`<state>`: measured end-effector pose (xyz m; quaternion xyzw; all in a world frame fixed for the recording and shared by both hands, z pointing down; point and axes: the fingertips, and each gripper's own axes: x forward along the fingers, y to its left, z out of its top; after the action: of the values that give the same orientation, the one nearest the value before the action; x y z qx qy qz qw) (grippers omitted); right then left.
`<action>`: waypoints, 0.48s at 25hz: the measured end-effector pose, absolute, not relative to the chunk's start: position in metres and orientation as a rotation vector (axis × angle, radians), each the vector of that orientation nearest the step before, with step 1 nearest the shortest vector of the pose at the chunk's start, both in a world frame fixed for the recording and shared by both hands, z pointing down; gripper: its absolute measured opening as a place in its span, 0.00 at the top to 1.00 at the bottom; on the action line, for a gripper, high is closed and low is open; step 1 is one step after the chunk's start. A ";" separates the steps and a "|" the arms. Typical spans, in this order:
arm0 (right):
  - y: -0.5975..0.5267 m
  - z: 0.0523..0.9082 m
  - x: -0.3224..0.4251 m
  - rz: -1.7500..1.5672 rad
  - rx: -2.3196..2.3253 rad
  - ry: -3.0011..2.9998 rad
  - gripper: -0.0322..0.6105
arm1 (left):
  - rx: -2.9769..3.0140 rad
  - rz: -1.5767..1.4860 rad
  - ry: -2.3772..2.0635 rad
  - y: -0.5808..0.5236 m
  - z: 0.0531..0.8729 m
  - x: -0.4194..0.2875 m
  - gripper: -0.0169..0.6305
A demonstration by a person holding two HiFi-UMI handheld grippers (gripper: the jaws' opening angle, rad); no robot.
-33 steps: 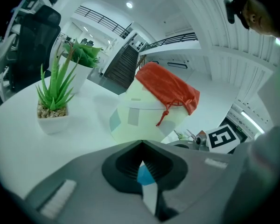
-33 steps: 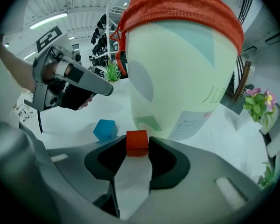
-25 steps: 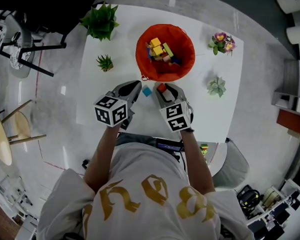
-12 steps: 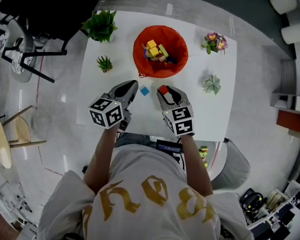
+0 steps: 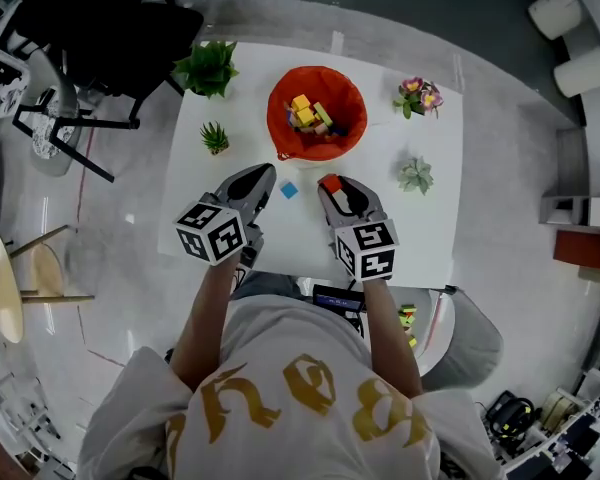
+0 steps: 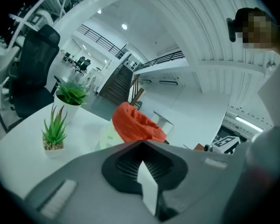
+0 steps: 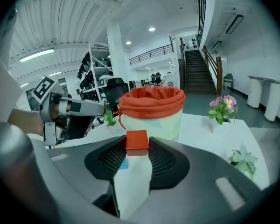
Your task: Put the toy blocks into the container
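Note:
A red fabric container (image 5: 316, 113) stands at the table's far middle with several coloured blocks inside. My right gripper (image 5: 330, 183) is shut on a red block (image 5: 330, 182), just short of the container. In the right gripper view the red block (image 7: 137, 143) sits between the jaw tips, with the container (image 7: 153, 111) straight ahead. A blue block (image 5: 289, 190) lies on the table between the two grippers and shows under the jaws as the blue block (image 7: 123, 164). My left gripper (image 5: 262, 176) is shut with nothing in it. The left gripper (image 6: 141, 143) points towards the container (image 6: 137, 125).
On the white table (image 5: 410, 233) stand a leafy potted plant (image 5: 206, 66), a small spiky plant (image 5: 215, 138), a flower pot (image 5: 417, 96) and a pale succulent (image 5: 415, 175). A black chair (image 5: 90, 28) is off the far left corner.
The head view has pulled back and shifted, so everything looks smaller. The right gripper still holds the red block; both grippers stay about where they were on the table.

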<state>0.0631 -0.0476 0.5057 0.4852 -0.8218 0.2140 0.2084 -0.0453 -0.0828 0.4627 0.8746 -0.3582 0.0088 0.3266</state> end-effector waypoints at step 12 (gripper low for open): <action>-0.049 0.468 0.074 0.585 1.451 -2.342 0.68 | 2.359 -0.044 -0.964 -0.086 0.423 -0.045 0.97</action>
<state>0.0742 -0.0491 0.4676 0.5085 -0.8206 0.2049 0.1616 -0.0447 -0.0859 0.4230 0.8853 -0.3616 -0.0165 0.2920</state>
